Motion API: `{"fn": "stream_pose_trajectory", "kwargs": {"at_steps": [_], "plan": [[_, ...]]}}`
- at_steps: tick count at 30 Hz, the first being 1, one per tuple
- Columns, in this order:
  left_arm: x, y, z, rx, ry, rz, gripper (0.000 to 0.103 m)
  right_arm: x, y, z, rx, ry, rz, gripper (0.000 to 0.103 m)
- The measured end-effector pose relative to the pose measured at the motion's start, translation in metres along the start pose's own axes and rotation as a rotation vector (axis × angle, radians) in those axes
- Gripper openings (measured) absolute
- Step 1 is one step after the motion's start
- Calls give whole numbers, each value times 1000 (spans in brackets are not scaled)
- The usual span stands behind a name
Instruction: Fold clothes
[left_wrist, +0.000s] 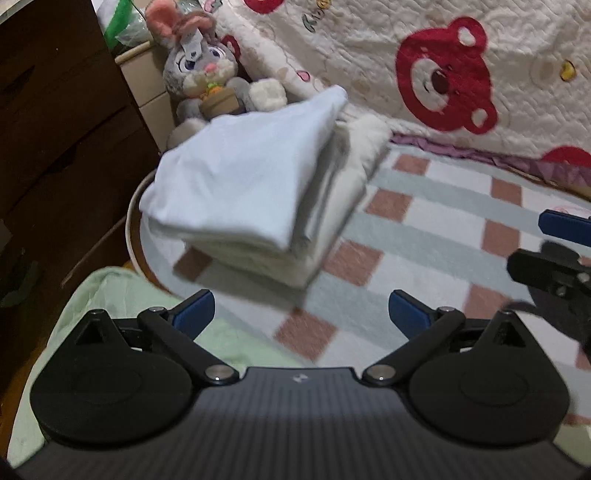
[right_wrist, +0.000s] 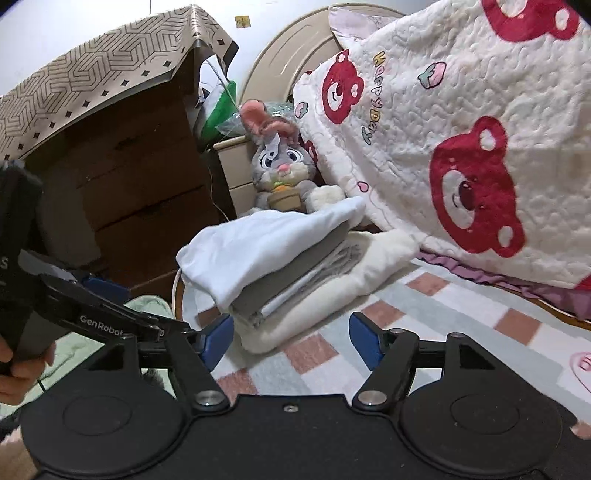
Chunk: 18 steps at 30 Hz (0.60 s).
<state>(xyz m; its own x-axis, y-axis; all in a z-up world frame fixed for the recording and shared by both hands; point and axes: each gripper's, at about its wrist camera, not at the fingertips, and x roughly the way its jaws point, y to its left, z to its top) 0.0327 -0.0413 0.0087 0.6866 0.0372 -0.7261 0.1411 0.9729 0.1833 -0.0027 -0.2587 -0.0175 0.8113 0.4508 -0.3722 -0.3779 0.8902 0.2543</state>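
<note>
A stack of folded clothes (left_wrist: 255, 188) lies on the checked bed cover, with a white garment (right_wrist: 266, 243) on top, grey pieces under it and a cream fleece (right_wrist: 332, 302) at the bottom. My left gripper (left_wrist: 301, 314) is open and empty, just short of the stack's near edge. My right gripper (right_wrist: 291, 336) is open and empty, also in front of the stack. The left gripper also shows at the left of the right wrist view (right_wrist: 92, 317), held in a hand.
A grey plush rabbit (right_wrist: 284, 173) sits behind the stack. A cream quilt with red bears (right_wrist: 461, 147) is heaped on the right. A dark wooden dresser (right_wrist: 129, 177) stands on the left. A pale green cloth (left_wrist: 110, 306) lies at the near left bed edge.
</note>
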Motion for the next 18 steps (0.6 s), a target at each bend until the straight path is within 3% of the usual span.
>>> {"fn": "stream_pose_trajectory", "kwargs": {"at_steps": [9,13,18], "plan": [[-58,-22,-30,-31,-49,-2,103,-65,29,-8,-34,-34,12,84],[-65,-28,-39,-56,-40,-19,103,-78,41,-7,-107,-33,-47,87],[-67,-32,-46,-50,-57,-17,103,-84,41,-8,-105,-25,-63,87]]}}
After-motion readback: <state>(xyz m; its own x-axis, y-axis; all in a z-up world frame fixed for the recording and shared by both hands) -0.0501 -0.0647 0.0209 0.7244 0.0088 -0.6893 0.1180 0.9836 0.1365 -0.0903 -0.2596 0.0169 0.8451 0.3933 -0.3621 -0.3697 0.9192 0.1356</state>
